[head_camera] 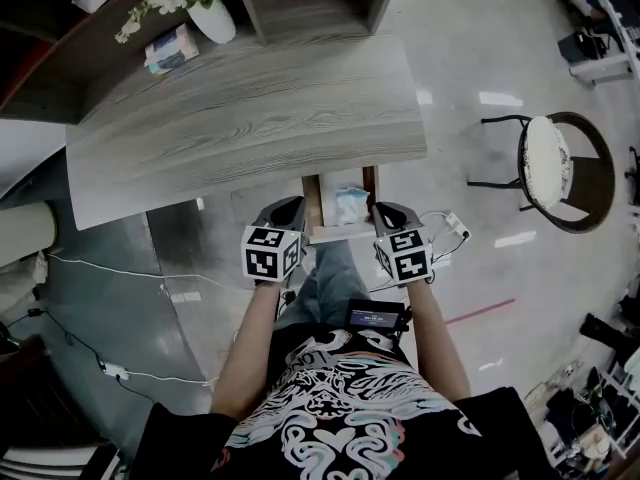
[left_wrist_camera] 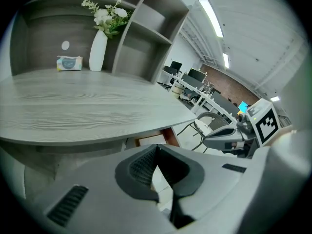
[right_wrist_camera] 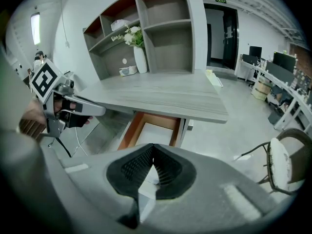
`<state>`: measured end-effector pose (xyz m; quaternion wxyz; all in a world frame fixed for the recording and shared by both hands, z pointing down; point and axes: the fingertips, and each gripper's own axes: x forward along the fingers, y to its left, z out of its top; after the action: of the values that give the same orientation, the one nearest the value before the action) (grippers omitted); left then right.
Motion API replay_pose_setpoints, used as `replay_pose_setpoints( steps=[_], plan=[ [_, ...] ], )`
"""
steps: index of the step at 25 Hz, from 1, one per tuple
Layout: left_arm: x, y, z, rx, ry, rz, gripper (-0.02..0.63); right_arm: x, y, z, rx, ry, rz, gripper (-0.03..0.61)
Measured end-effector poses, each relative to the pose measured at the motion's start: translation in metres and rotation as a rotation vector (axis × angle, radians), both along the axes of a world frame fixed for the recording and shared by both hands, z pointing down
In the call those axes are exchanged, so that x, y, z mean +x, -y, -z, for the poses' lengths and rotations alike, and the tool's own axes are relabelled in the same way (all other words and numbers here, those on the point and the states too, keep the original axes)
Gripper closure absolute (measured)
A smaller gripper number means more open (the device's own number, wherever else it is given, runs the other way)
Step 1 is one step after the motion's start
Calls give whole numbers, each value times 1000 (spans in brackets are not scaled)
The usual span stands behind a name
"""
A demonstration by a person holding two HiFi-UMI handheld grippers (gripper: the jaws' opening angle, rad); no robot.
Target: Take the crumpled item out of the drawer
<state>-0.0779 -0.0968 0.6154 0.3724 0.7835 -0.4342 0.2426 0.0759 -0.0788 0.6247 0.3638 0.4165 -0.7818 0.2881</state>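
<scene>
An open wooden drawer point(head_camera: 322, 230) sticks out from under the front edge of the grey desk point(head_camera: 250, 118). A pale crumpled item point(head_camera: 350, 205) lies inside it. My left gripper point(head_camera: 290, 208) is held just left of the drawer and my right gripper point(head_camera: 384, 212) just right of it, both at the drawer's level. In the left gripper view the left gripper point(left_wrist_camera: 156, 149) has its jaws together with nothing between them. The right gripper point(right_wrist_camera: 153, 149) is likewise shut and empty, pointing at the drawer point(right_wrist_camera: 152, 129). Neither gripper touches the item.
A white vase of flowers point(head_camera: 208, 10) and a tissue pack point(head_camera: 170, 48) stand at the desk's back, under shelves. A round chair point(head_camera: 555, 163) is to the right. Cables and a power strip point(head_camera: 456, 227) lie on the floor near my feet.
</scene>
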Motion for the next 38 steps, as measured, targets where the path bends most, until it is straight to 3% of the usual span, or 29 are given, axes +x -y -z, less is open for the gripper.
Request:
replay_pose_setpoints(
  steps=[12,23,38],
  plan=[
    [14,-20,-46,-96,73,-133,614,-14,-8,-42,-107,-48,127,572],
    [31,-33,-81,-153,150,-269,614,-34,-9,-75,-139,-44,246,561],
    [46,-38,-104,-213,155,-343,614,-54,-18,-109,-233,-35,323,538]
  ],
)
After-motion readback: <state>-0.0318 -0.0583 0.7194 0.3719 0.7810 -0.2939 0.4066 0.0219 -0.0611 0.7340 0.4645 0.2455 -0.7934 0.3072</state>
